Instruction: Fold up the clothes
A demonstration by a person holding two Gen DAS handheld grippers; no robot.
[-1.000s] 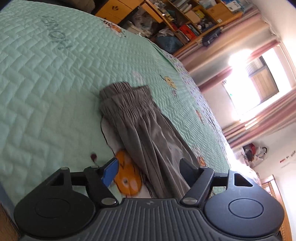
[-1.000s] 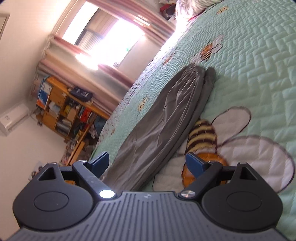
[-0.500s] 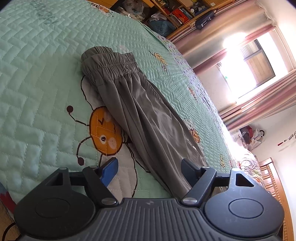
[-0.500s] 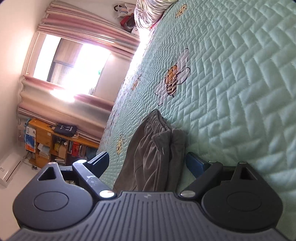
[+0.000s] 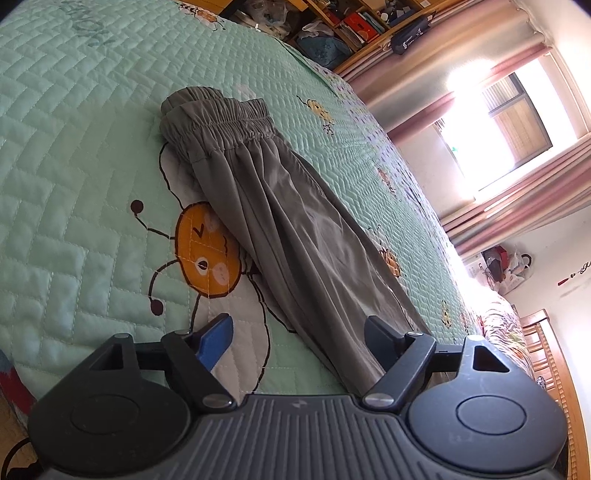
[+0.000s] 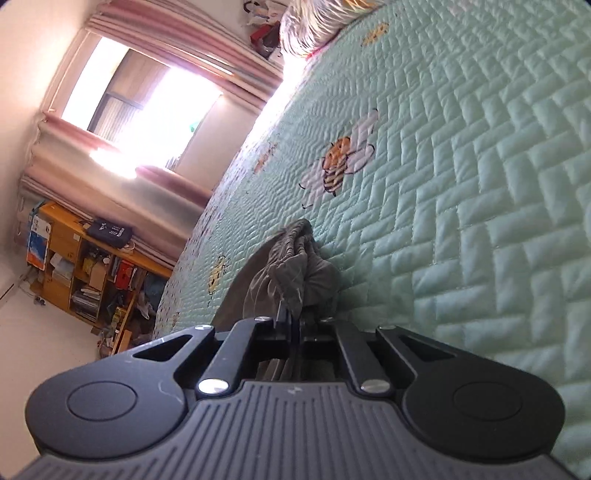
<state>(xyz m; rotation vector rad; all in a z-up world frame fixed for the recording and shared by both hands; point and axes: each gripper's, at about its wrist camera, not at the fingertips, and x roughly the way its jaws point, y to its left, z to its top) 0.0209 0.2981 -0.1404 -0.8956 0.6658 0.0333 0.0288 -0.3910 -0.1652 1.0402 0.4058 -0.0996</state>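
**Grey trousers on bed quilt: R gripper pinching cuff end, L gripper spread over the leg**

L wrist view, left to right: mint-green quilt [image 5: 55,155] w/ herringbone stitching fills left half. Big orange bee print [image 5: 208,254] sits just beside the grey trousers [image 5: 280,221], which partly cover its wings. Trousers lie folded lengthwise, one leg on the other, elastic waistband [image 5: 218,118] at far end, legs running toward camera and to the right. Left gripper [image 5: 299,332] low over quilt, fingers wide apart, nothing between them; blue-padded finger [image 5: 216,338] over white wing of the bee, black finger [image 5: 384,336] at the trousers' near edge — touching or not, can't tell. Far right: bright window w/ pink curtains [image 5: 517,192], shelving [image 5: 351,26] at top.

R wrist view, left to right: window + pink curtains [image 6: 122,155], wooden shelves [image 6: 77,273] packed w/ clutter below. Centre: right gripper [image 6: 293,325] w/ fingers drawn together, clamped on bunched cuff end of trousers [image 6: 295,269]; fabric puckers up just ahead of the fingertips, gathered hem pointing away. Rest of garment trails off left behind the gripper body. Right: open quilt [image 6: 498,184], small bee print [image 6: 340,162] well beyond the cuff.
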